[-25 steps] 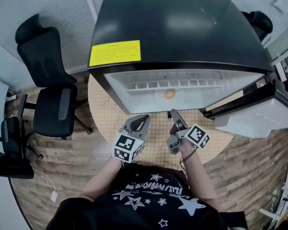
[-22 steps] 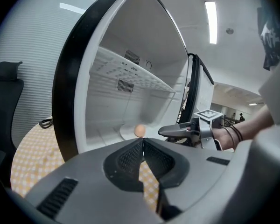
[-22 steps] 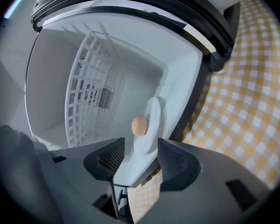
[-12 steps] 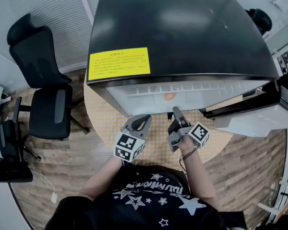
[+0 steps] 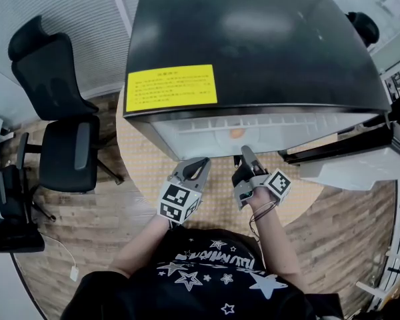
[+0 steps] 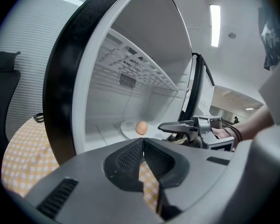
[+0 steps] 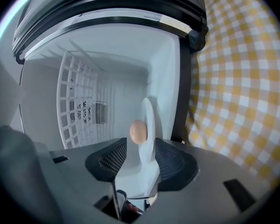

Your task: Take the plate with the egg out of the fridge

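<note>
Sitting inside the open fridge [image 5: 253,45], on the white floor of its compartment, the plate [image 7: 149,125] carries the egg [image 7: 138,131] loose near its middle. The plate's near rim lies between the jaws of the right gripper [image 7: 141,144], which are closing on it. One pad looks to be against the rim and the other is a little apart from it, so I judge the grip not yet made. The left gripper [image 5: 199,163] hovers just beside it, outside the fridge, over the checked tablecloth [image 5: 147,169], its jaws brought together on nothing.

The main risk is the egg. Nothing holds it, so any tilt of the plate as it comes out could send it rolling off the edge. A pinch at one rim only could let the far side sag or the plate swing in the jaws. A shallow bite could slip off the smooth rim altogether. The plate or gripper could also catch the dark frame of the opening on the way out.

By count there are one plate, one egg, one fridge with one yellow label [image 5: 171,87] on top and its door [image 5: 360,162] swung open at the right, and two grippers. At the left stand one black office chair [image 5: 60,119] in full view and a second [image 5: 7,199] partly showing at the edge.
</note>
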